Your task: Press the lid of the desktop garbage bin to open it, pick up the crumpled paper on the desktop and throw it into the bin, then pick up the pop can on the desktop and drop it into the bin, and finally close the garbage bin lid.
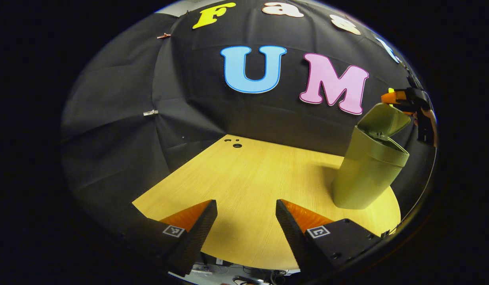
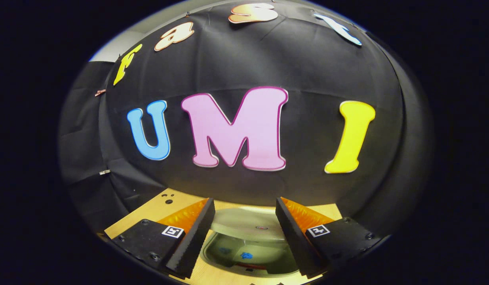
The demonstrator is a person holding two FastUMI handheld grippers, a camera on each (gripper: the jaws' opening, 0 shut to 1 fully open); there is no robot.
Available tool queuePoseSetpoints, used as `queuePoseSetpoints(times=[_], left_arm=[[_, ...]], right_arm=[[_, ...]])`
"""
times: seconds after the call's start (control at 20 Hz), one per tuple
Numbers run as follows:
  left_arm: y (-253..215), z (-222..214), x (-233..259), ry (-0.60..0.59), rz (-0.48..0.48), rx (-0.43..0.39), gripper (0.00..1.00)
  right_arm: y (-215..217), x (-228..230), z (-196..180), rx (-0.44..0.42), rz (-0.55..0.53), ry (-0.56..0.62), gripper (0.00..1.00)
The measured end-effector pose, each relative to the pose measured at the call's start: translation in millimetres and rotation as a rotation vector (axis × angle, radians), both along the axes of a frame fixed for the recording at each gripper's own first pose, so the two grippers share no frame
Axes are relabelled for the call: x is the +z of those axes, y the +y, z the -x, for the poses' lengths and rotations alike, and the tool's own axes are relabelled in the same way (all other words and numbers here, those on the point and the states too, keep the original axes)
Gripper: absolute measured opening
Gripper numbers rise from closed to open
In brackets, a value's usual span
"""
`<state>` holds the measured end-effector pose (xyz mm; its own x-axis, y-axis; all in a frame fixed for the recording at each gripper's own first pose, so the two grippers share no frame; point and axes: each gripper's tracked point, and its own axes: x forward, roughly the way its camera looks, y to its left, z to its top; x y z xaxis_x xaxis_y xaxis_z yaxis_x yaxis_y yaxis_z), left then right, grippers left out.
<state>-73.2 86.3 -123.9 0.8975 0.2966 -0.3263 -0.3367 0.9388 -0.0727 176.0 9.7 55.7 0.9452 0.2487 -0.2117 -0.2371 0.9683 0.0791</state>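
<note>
Right gripper view: the right hand-held gripper [image 2: 244, 237] hangs directly above the garbage bin [image 2: 248, 253], its fingers apart and holding nothing, looking down into the open mouth. The lid [image 2: 248, 223] stands raised at the bin's far side, just beyond the fingertips. Something lies inside the bin, too blurred to name. In the left gripper view, the left hand-held gripper [image 1: 246, 233] is well apart from the bin [image 1: 367, 166], low over the bare desk [image 1: 248, 178], fingers spread and empty, pointing level toward the booth wall. From there the right hand-held gripper [image 1: 402, 99] shows by the lid's [image 1: 387, 118] top edge, with part of a hand behind it.

The remaining step looks to be closing the lid. A push off-centre or too hard could tip or slide the light, tall bin, since nothing braces it. A weak press might leave the lid unlatched.
</note>
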Motion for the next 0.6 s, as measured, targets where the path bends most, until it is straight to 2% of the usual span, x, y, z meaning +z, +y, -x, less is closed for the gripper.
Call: queuePoseSetpoints(times=[0.2, 0.45, 0.6], left_arm=[[-9.7, -4.8, -0.7, 0.019, -0.027, -0.034, 0.96], [-23.0, -17.6, 7.5, 0.027, -0.066, -0.069, 0.96], [-32.9, -30.0, 13.4, 0.029, -0.079, -0.092, 0.96]], right_arm=[[-11.3, -43.3, 10.4, -0.017, 0.01, 0.072, 0.98], [-13.4, -69.3, 15.8, -0.018, -0.036, 0.116, 0.98], [-15.6, -87.5, 18.4, -0.012, -0.002, 0.134, 0.96]])
